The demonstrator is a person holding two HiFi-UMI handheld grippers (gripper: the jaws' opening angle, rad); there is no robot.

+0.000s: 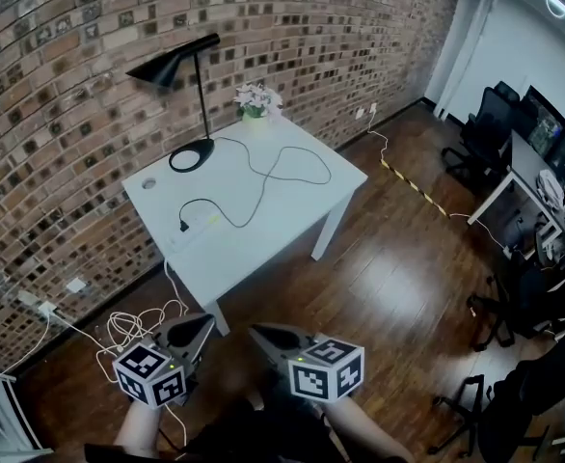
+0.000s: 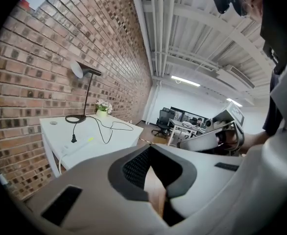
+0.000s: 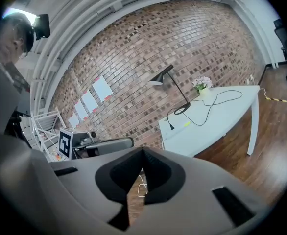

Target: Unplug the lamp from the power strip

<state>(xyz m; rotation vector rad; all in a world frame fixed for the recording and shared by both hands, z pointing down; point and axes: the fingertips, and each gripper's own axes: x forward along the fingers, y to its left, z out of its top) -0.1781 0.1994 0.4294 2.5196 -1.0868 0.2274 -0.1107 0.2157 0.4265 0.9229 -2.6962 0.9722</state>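
Lamp (image 1: 174, 68) on white table (image 1: 292, 222), brick wall (image 1: 70, 95)

Black lamp (image 1: 181, 75) upright, plugged into white power strip (image 1: 194, 230).

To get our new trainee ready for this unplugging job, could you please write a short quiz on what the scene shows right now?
1. True or false: the lamp's plug sits in the power strip on the white table.
2. Where do the potted flowers stand? A) beside the power strip; B) at the table's far corner by the brick wall; C) on the lamp's base.
3. What are the left tool and the right tool gripping?
Key: 1 true. 2 B. 3 nothing: both tools are shut and empty, held short of the table.
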